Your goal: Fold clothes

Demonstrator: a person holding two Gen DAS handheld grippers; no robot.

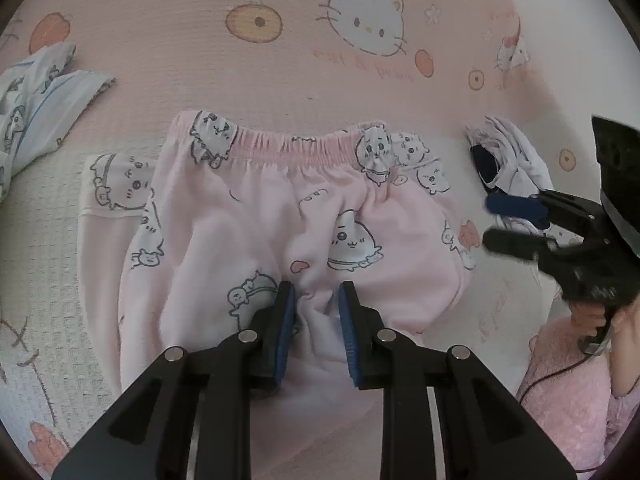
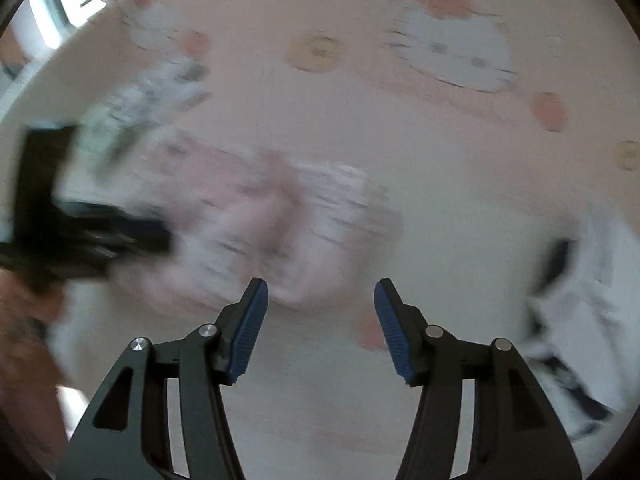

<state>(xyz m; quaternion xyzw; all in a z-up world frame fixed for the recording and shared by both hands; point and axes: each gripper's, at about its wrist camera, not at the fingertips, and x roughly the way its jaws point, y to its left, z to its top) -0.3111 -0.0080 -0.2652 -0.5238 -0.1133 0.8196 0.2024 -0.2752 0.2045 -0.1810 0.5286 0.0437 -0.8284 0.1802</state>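
At the far left a pale blue printed garment (image 1: pixel 36 92) lay crumpled on the pink cartoon-cat bedsheet (image 1: pixel 280 64). In the middle, the pink pyjama trousers (image 1: pixel 280 220) lay on the sheet, waistband away from you, and your left claw (image 1: pixel 316 304) gripped a bunched fold of them near their near edge. To the right, your right claw (image 2: pixel 320 300) hung released and empty, beside a white and navy garment (image 1: pixel 508 160).

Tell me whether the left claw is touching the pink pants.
Touching. The left wrist view shows the left claw with a bunched fold of the pink pants pinched between its blue pads.
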